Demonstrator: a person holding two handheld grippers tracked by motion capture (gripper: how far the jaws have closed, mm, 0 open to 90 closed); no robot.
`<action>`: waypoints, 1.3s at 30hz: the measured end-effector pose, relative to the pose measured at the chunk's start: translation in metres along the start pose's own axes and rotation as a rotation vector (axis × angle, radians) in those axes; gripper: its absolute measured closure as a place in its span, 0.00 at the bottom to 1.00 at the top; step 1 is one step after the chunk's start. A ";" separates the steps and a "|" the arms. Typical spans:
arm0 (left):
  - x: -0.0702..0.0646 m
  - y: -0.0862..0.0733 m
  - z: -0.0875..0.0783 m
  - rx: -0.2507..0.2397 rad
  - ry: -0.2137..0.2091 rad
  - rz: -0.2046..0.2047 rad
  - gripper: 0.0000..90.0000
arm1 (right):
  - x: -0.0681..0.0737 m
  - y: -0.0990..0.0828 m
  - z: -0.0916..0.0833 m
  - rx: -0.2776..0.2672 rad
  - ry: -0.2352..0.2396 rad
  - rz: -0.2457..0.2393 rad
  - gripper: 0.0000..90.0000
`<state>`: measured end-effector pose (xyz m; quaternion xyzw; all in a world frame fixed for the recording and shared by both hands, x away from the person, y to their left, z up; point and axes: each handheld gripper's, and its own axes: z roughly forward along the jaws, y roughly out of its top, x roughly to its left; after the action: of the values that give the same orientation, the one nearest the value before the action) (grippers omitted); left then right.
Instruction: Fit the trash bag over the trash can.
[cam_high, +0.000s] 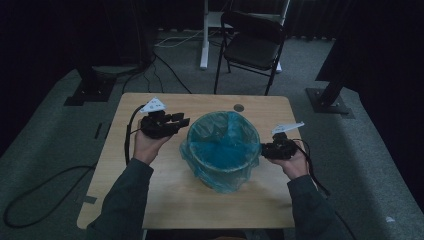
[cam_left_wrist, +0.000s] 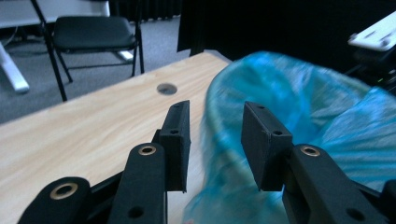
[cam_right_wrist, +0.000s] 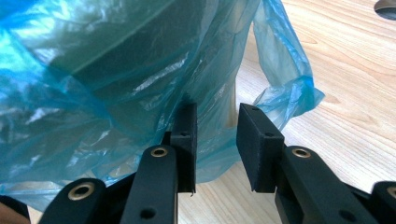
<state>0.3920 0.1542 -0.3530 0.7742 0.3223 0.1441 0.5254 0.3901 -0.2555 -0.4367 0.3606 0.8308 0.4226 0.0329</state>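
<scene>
My right tongs (cam_right_wrist: 215, 140) sit low against the bin's outer side, jaws parted, nothing pinched; the blue liner bag (cam_right_wrist: 102, 70) hangs just ahead and slightly left, its loose knotted flap (cam_right_wrist: 292, 95) to the right of the jaws. My left tongs (cam_left_wrist: 215, 140) hover up at the rim on the opposite side, jaws apart, bag film between them but not pressed. The wastebasket (cam_high: 223, 145) stands upright mid-bench (cam_high: 165, 200) between both hands, lined; I see nothing in it. Right tongs look nearer the slack skirt, I judge.
</scene>
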 end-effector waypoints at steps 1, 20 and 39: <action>-0.004 0.004 0.001 0.001 -0.006 0.014 0.69 | 0.001 0.000 0.000 -0.001 0.002 -0.004 0.76; -0.065 0.052 0.077 0.245 -0.120 0.225 0.68 | 0.008 -0.001 0.001 -0.027 0.038 -0.028 0.75; -0.095 0.034 0.136 0.600 -0.081 0.446 0.66 | 0.008 -0.006 0.000 -0.041 0.062 -0.028 0.73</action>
<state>0.4087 -0.0143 -0.3669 0.9499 0.1523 0.1234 0.2434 0.3809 -0.2523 -0.4393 0.3346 0.8277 0.4501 0.0203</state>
